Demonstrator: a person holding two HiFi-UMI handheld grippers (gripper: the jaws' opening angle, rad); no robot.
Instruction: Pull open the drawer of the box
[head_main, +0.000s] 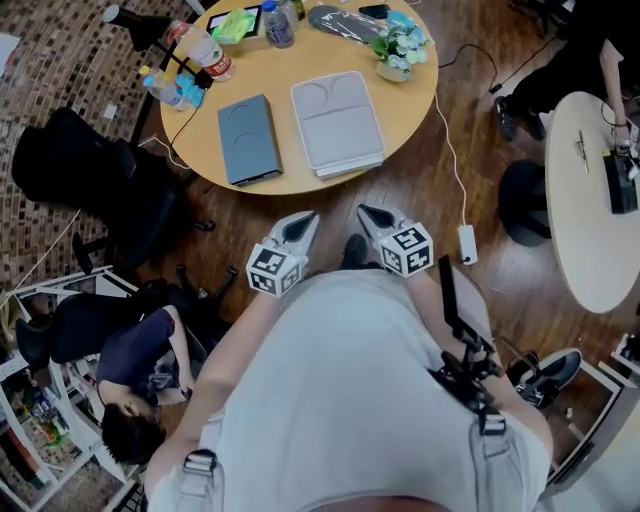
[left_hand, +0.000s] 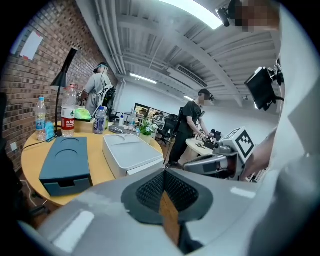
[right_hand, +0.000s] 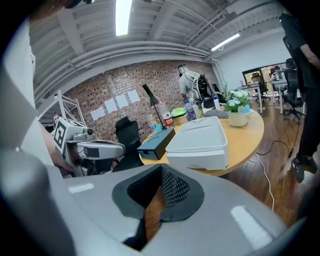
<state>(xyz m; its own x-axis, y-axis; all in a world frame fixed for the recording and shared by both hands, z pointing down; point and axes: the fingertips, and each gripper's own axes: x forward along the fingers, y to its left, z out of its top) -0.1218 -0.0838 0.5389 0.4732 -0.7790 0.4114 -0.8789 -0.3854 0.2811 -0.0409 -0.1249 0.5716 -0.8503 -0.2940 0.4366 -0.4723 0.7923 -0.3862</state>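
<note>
Two flat boxes lie side by side on the round wooden table (head_main: 410, 110): a dark blue-grey box (head_main: 248, 138) on the left and a light grey box (head_main: 337, 122) on the right. Each shows a drawer front on its near side, the blue drawer front (left_hand: 65, 183) and the grey drawer front (right_hand: 200, 159). My left gripper (head_main: 305, 222) and right gripper (head_main: 368, 213) hang close together over the floor, short of the table edge and apart from both boxes. Both are shut with nothing between the jaws, as seen up close on the left gripper (left_hand: 164, 175) and right gripper (right_hand: 161, 171).
Bottles (head_main: 205, 50), a black lamp (left_hand: 64, 80), a potted plant (head_main: 397, 52) and small items crowd the table's far side. Black chairs (head_main: 90, 175) stand at its left. A person (head_main: 140, 370) crouches at lower left by a shelf. A white round table (head_main: 590, 200) and a floor cable (head_main: 455, 170) lie right.
</note>
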